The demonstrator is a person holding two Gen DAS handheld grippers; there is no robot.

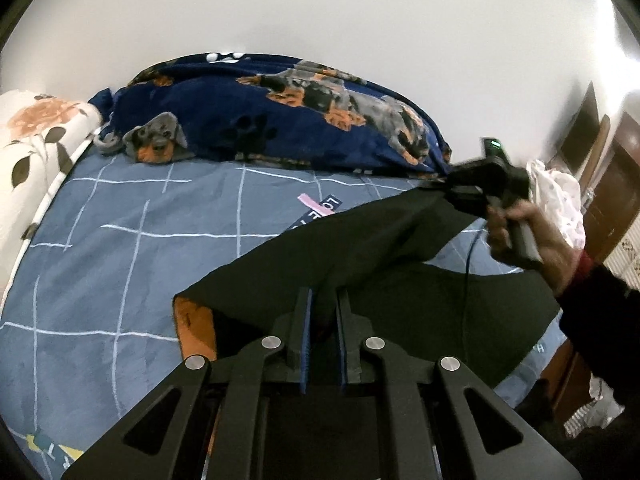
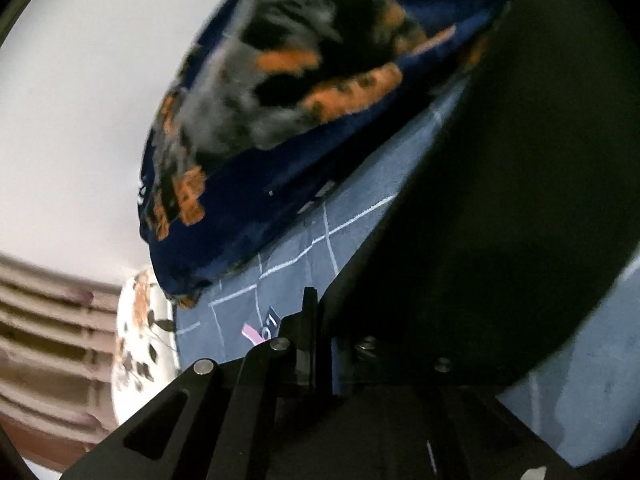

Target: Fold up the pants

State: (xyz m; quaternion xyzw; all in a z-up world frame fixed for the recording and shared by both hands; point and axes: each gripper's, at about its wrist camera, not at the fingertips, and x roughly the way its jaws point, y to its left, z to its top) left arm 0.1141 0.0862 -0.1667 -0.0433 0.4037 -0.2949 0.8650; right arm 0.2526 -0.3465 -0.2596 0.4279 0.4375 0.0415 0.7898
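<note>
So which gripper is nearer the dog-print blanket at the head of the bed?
Right. The right gripper, clamping a corner of the black pants, sits just in front of the blanket. The left gripper grips the pants farther back over the blue sheet.

Black pants (image 1: 360,256), plain dark fabric with an orange lining showing at the near left corner. One end is lifted off the bed and stretched taut toward the upper right; the rest drapes down and lies spread on the bed. In the right wrist view the pants (image 2: 500,200) fill the right side, blurred, apparently hanging as a flat sheet.
</note>
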